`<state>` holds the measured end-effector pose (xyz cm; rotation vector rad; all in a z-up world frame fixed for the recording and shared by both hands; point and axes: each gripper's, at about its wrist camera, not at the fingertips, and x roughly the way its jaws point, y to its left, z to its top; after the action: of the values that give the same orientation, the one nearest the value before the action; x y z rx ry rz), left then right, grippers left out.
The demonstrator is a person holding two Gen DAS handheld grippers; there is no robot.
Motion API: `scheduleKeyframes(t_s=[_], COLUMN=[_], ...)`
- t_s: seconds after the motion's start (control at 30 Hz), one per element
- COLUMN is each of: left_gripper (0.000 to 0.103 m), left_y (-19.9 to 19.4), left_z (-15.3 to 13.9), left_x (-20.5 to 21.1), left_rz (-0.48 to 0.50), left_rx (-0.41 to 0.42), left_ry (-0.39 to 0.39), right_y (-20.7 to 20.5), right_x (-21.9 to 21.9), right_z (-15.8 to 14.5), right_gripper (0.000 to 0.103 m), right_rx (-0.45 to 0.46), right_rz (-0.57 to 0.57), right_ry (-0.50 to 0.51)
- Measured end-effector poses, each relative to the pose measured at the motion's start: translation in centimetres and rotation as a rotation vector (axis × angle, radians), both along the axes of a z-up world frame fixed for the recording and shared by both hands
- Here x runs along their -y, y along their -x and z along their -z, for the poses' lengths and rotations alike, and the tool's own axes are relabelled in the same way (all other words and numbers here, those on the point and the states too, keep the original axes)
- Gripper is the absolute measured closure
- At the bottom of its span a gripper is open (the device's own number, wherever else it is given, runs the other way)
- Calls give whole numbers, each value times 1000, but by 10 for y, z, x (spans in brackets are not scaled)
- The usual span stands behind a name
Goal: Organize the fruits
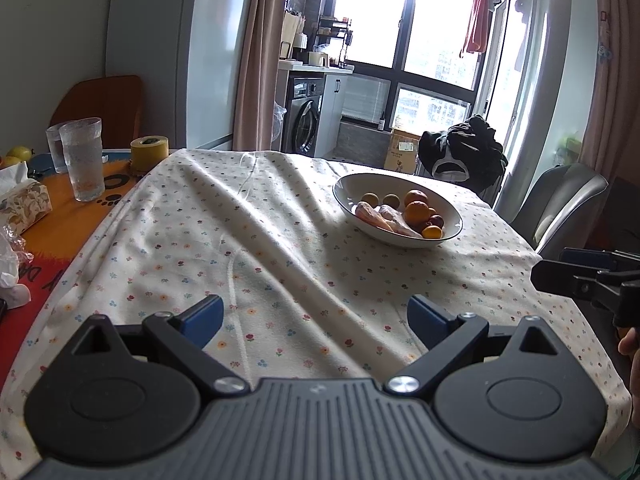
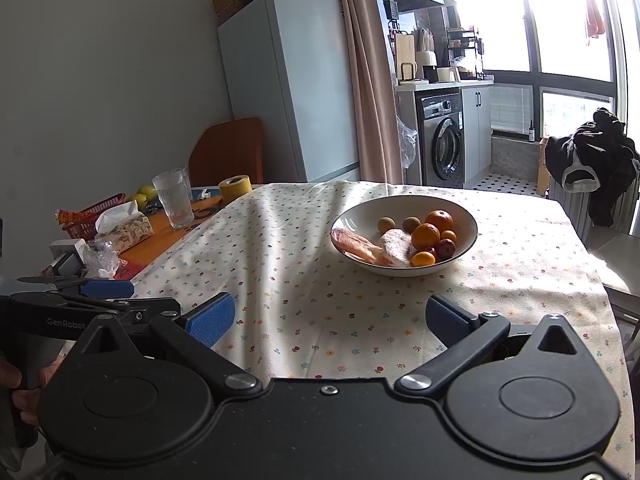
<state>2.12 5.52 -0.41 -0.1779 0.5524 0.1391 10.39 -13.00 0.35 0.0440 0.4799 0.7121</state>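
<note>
Fingers of left gripper and right gripper spread, empty; loose tablecloth may snag, tipping bowl of fruits.

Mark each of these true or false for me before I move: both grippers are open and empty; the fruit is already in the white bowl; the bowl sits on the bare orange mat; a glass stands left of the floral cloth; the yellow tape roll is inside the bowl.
1. Both grippers are open and empty. True: the left gripper and right gripper have their jaws spread with nothing between them.
2. The fruit is in the white bowl. True: oranges and smaller fruits lie in it.
3. The bowl sits on the orange mat. False: it rests on the floral cloth.
4. A glass stands left of the cloth. True.
5. The tape roll is in the bowl. False: it stands at the cloth's far left edge.
</note>
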Motion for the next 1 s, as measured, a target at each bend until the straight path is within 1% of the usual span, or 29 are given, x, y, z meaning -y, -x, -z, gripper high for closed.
scheduleKeyframes(t_s=[1.0], left_gripper=[5], left_y=[0], left_z=[2], left_x=[2], left_rz=[4], left_rx=[-5], left_ry=[-4], right_y=[0], right_x=[1], right_z=[0], right_gripper=[0], right_rx=[4], right_rz=[-2], right_ry=[6])
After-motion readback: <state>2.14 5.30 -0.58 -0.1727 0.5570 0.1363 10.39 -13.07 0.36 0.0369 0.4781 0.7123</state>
